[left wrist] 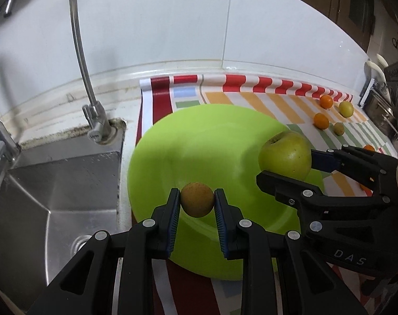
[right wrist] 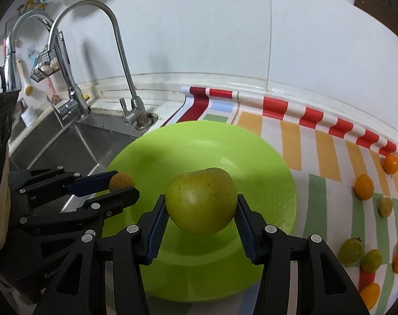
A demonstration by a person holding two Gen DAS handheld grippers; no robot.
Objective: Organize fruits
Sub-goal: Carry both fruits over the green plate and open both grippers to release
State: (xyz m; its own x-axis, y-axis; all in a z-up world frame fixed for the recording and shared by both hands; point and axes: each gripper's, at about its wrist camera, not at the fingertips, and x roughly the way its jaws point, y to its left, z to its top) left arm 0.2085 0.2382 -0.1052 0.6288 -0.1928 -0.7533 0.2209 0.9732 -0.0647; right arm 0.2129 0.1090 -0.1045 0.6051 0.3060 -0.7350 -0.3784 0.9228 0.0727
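White tiles back a bench with a striped mat (right wrist: 298, 141), sink (left wrist: 54, 183) left. Over the green plate (right wrist: 199, 147), left gripper (left wrist: 197, 204) jaws hold a brown fruit (left wrist: 197, 199); right gripper (right wrist: 201, 210) jaws hold an apple (right wrist: 201, 200).

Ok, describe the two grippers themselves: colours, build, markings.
Both are matte black plastic linkages with silver round rivets. The left gripper and right gripper have ribbed blue pads inside their fingers. White "DAS" lettering marks the right gripper's body. No cables visible.

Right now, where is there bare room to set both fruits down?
The green plate is bare all over, under the apple and small brown fruit. Crowded: the striped mat's right side, dotted with small fruits.
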